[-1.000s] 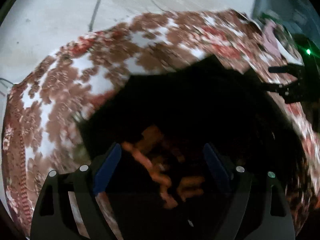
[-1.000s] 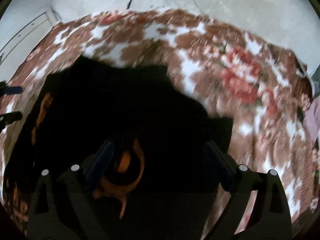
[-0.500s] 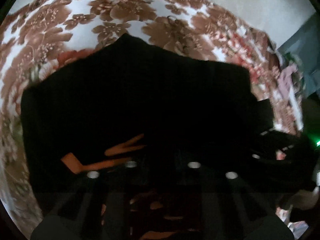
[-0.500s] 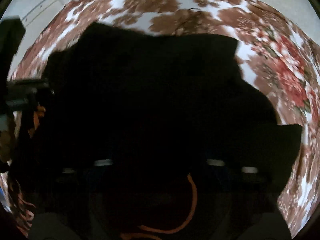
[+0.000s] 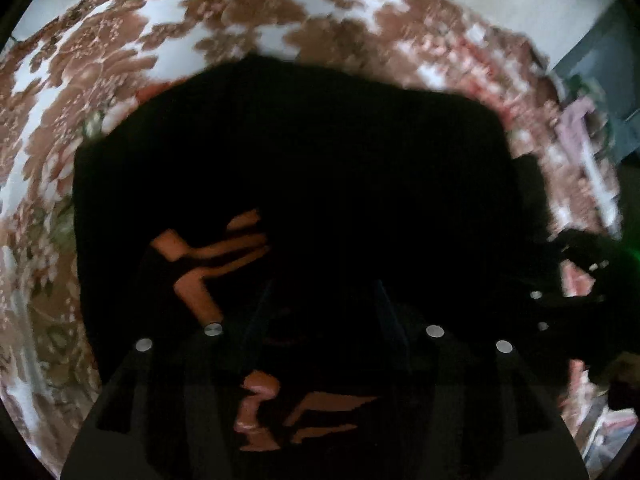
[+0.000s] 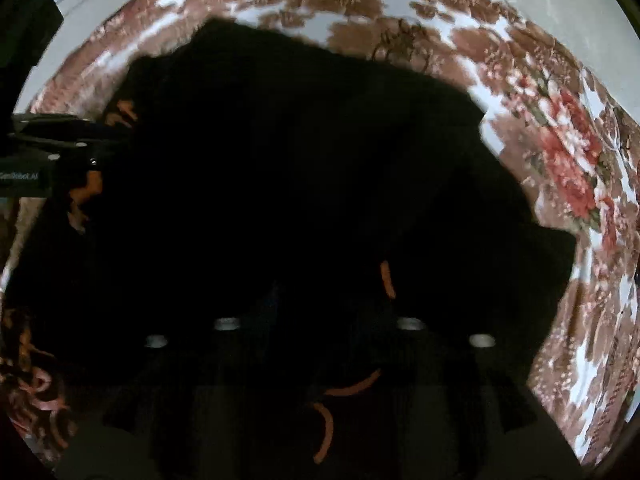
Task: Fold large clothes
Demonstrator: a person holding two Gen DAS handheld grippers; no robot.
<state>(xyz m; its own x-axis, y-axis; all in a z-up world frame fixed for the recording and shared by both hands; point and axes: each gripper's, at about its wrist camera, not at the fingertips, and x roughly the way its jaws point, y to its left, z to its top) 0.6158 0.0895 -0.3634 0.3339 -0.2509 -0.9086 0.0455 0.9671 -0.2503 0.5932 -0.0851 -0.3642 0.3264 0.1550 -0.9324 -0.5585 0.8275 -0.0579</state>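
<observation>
Black garment (image 5: 304, 168) w/ orange print now fills most of both views, lying on the floral blanket (image 5: 120, 64). A sec ago both tools were higher, fingers spread wide, blanket visible all round the garment. Since then both have dropped low onto the cloth at its near edge, and the near part w/ the orange lettering has shifted up and over the rest.

Left tool (image 5: 324, 308): fingers much closer together than a sec ago, dark fabric between them; looks like it's pinching the garment, but too dark to be sure, so can't tell. Right tool (image 6: 320, 312): fingers lost in black cloth, gap can't be read either.

Seen from the right wrist, the left tool sits at the garment's left edge; from the left wrist, the right tool shows at the garment's right edge. So one tool per side of the near hem.

Judgement: a fold is under way, near edge being carried toward the garment's far edge. Far edge looks uneven, so corners prob need lining up before letting go.
</observation>
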